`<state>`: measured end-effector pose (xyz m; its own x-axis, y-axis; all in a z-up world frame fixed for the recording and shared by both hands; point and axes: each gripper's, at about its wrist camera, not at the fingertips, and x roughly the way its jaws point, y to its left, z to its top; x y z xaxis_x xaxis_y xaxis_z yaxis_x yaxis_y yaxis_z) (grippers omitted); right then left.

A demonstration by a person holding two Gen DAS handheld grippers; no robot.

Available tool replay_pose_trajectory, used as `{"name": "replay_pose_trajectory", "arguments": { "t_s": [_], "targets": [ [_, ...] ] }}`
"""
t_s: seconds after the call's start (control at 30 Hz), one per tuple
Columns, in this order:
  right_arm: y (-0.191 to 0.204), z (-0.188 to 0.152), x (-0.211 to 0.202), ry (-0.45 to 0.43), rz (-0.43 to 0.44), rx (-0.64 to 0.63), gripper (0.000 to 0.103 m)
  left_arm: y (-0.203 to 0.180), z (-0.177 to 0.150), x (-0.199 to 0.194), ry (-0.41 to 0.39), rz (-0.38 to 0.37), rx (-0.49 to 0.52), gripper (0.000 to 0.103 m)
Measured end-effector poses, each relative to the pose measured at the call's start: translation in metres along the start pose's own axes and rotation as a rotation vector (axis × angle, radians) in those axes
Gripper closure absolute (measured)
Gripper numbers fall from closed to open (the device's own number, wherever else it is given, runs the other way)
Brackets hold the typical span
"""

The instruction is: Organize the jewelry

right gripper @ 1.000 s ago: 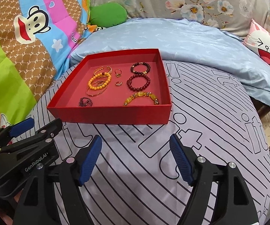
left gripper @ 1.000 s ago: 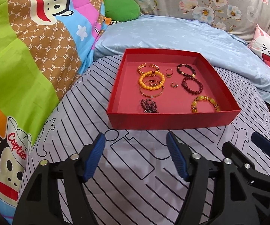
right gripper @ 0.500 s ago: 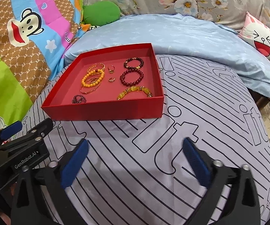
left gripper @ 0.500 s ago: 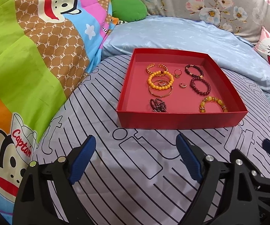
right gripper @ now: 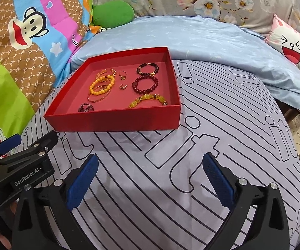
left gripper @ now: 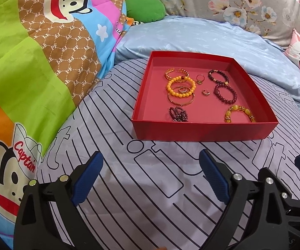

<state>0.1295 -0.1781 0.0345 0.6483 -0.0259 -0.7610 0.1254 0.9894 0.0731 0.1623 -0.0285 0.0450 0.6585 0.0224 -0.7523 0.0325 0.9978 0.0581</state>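
A shallow red box (left gripper: 202, 132) (right gripper: 116, 120) lies on the striped grey bedsheet ahead of both grippers. In it are an orange bead bracelet (left gripper: 180, 95), two dark red bead bracelets (left gripper: 217, 91), a yellow amber bracelet (left gripper: 240, 109), a dark bead cluster (left gripper: 178, 114), gold bangles and small rings (left gripper: 205, 92). My left gripper (left gripper: 150, 156) hovers over the sheet short of the box, its jaws opening with nothing between them. Beside it my right gripper (right gripper: 150, 158) stands wide open and empty, also short of the box.
A colourful monkey quilt (left gripper: 35, 62) rises on the left. A light blue pillow (left gripper: 202, 35) lies behind the box, with a green cushion (right gripper: 113, 13) and floral fabric further back. A pink cartoon pillow (right gripper: 289, 41) sits at the far right, near the bed's edge.
Both grippers' jaws have spread wider apart. The box and the jewelry in it have not moved.
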Motion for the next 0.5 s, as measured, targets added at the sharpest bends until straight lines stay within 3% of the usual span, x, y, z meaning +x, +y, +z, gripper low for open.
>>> {"name": "replay_pose_trajectory", "arguments": {
  "t_s": [0.5],
  "targets": [
    [-0.0011, 0.0006, -0.0005, -0.003, -0.005, 0.0, 0.006, 0.0003, -0.001, -0.0008, 0.0, 0.017, -0.004, 0.012]
  ]
}}
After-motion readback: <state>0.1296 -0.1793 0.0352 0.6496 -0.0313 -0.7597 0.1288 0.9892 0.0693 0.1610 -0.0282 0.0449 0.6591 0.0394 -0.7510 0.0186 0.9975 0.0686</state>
